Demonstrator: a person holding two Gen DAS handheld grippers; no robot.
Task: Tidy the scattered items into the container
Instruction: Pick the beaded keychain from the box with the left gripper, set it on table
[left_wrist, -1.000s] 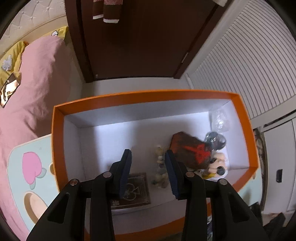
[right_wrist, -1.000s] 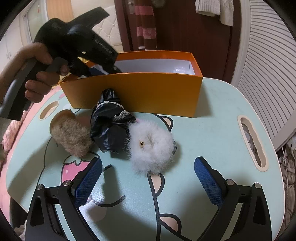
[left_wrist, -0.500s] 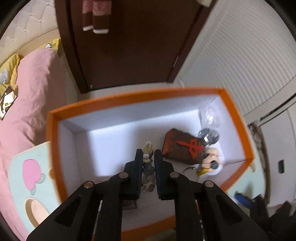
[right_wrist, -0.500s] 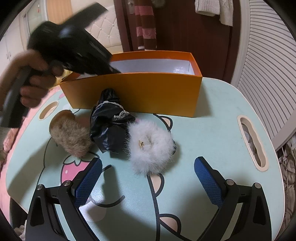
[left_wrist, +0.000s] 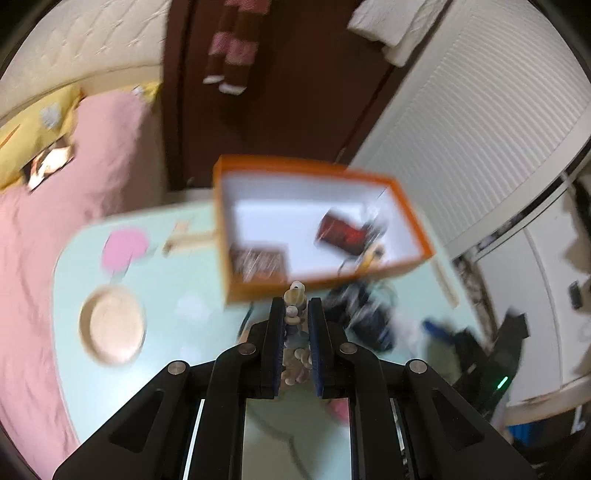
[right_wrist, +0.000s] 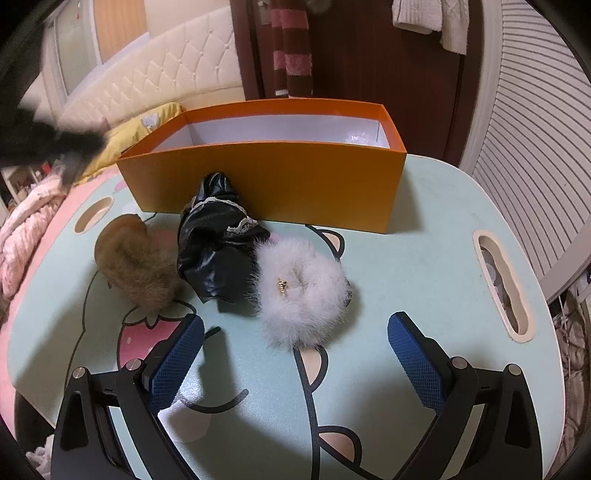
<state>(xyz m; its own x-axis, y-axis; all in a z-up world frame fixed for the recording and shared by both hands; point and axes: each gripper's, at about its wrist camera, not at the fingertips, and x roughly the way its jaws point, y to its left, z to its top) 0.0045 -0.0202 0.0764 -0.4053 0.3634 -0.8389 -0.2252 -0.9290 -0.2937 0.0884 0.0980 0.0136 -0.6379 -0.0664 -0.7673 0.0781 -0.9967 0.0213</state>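
My left gripper (left_wrist: 295, 306) is shut on a string of pale stone beads (left_wrist: 294, 295), held above the mint table, on the near side of the orange box (left_wrist: 406, 206). The view is motion-blurred. Inside the box lie a red-brown item (left_wrist: 340, 232) and a dark card (left_wrist: 258, 260). My right gripper (right_wrist: 295, 323) stands open low over the table with nothing between its fingers. Just beyond it lies a white fluffy ring (right_wrist: 299, 291). To the ring's left are a black leather garment (right_wrist: 214, 251) and a brown fur piece (right_wrist: 136, 266), both in front of the orange box (right_wrist: 266, 184).
The mint table (right_wrist: 424, 258) carries a cartoon print and has a cut-out slot (right_wrist: 502, 284) at the right and a round one (left_wrist: 110, 325) at the left. A pink bed (left_wrist: 55, 240) borders the table's left. A dark door and a louvred wall stand behind.
The left gripper shut on the bead string inside the box, then pulled back and up out of it with the beads. The right gripper and the three soft items stayed put.
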